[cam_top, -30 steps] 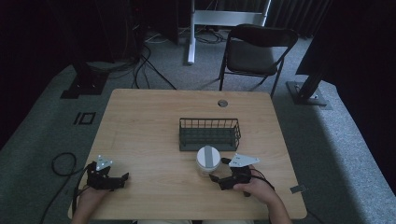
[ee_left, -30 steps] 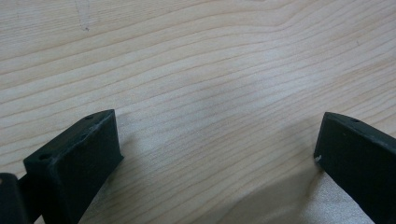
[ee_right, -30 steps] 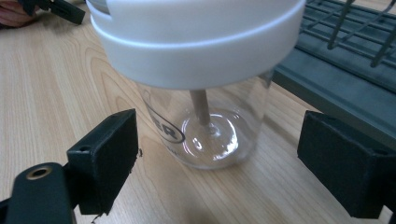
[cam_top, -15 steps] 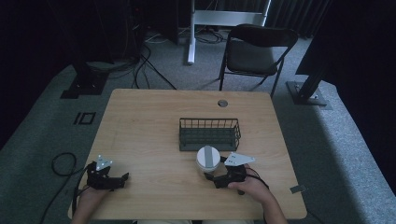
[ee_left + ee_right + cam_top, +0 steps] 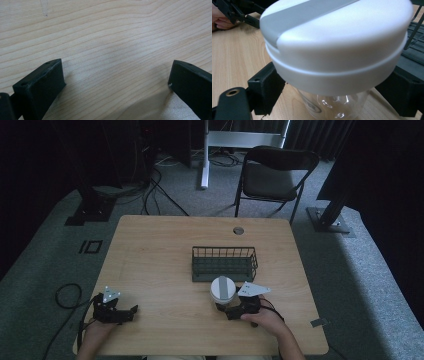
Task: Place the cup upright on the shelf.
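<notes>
A clear jar [image 5: 222, 292] with a white lid and a grey stripe stands upright on the wooden table [image 5: 165, 250], just in front of the wire basket. My right gripper [image 5: 226, 310] is open at the jar's near side. In the right gripper view its jaws flank the clear body of the jar [image 5: 334, 105] under the lid, with small gaps on both sides. My left gripper [image 5: 131, 310] rests at the table's near left, open. In the left gripper view the left gripper [image 5: 117, 82] has only bare wood between its jaws.
A dark wire basket [image 5: 224, 270] stands empty behind the jar, and its edge [image 5: 415, 37] is at the right of the right gripper view. A cable hole [image 5: 238, 230] sits near the table's far edge. A folding chair [image 5: 272, 175] stands beyond the table.
My right gripper has slid left and forward, up to the jar, so its jaws now stand on either side of it. The left gripper has stayed put.
</notes>
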Tool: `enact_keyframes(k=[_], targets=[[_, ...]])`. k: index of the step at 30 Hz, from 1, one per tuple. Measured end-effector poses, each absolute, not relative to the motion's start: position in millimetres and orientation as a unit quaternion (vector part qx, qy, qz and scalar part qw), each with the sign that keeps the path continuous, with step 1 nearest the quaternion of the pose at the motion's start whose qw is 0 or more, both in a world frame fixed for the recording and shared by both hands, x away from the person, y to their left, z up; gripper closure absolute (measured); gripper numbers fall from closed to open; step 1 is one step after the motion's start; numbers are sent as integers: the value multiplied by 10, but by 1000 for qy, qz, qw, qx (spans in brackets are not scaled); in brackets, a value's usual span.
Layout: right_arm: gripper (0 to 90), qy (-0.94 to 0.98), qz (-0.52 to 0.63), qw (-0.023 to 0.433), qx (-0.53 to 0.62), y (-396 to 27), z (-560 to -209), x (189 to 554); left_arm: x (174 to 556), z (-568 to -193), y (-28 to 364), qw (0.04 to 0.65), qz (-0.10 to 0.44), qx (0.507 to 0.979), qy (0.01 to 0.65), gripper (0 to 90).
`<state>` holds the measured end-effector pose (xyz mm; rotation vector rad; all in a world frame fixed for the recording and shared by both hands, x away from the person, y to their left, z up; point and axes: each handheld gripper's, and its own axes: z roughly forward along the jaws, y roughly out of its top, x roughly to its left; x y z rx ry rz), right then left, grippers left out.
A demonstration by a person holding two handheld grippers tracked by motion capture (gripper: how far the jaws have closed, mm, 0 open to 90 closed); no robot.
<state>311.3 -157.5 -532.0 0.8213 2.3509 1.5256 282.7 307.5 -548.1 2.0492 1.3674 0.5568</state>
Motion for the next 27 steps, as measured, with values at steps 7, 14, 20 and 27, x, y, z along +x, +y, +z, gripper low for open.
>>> enact_keyframes(k=[7,14,20,27], targets=[[118,795,524,114,282,-1519,-5323,3145,2827,-5481,3074,303,210,773,516,5],[113,794,525,116,283,-1483,-5333,3159,2827,-5481,3075,303,210,773,516,5],[114,795,522,123,284,-1451,-5338,3148,2826,-5481,3074,303,210,773,516,5],[128,797,519,128,279,-1379,-5354,3143,2826,-5481,3074,303,210,773,516,5]])
